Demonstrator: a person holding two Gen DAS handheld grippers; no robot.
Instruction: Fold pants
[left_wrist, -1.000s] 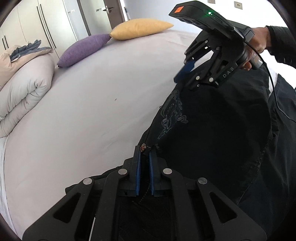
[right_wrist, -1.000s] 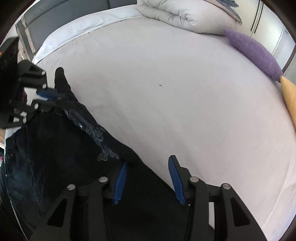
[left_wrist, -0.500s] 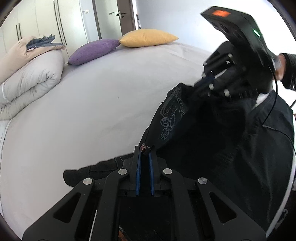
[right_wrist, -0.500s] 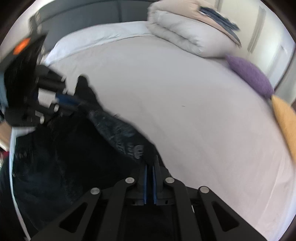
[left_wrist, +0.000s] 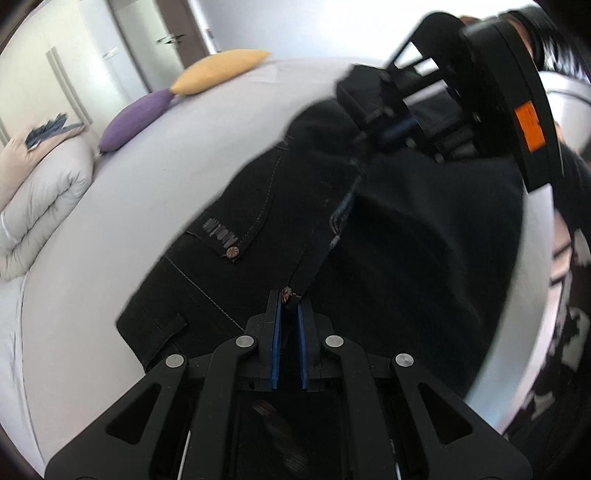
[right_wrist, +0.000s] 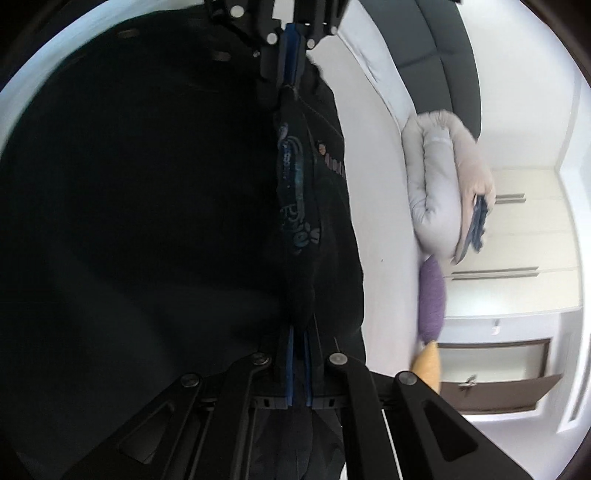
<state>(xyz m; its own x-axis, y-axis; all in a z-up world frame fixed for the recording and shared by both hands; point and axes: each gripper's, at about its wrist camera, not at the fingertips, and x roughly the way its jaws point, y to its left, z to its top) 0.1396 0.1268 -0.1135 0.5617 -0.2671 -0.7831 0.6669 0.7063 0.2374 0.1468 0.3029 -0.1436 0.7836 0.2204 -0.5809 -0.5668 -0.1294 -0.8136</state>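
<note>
Since 1 s ago the right gripper (right_wrist: 298, 334) has closed on the pants (left_wrist: 258, 229) and both grippers have lifted and swung them, the cloth now stretched between them above the bed (left_wrist: 122, 206). Left gripper (left_wrist: 287, 299) clamped on a seam edge w/ rivet; right likewise pinched on fabric. Judged step: lift-and-turn before first fold; next move calls for laying flat w/ legs aligned, tension even.

open bed (left_wrist: 110, 229), pillows (left_wrist: 136, 122) apparently far side
</note>
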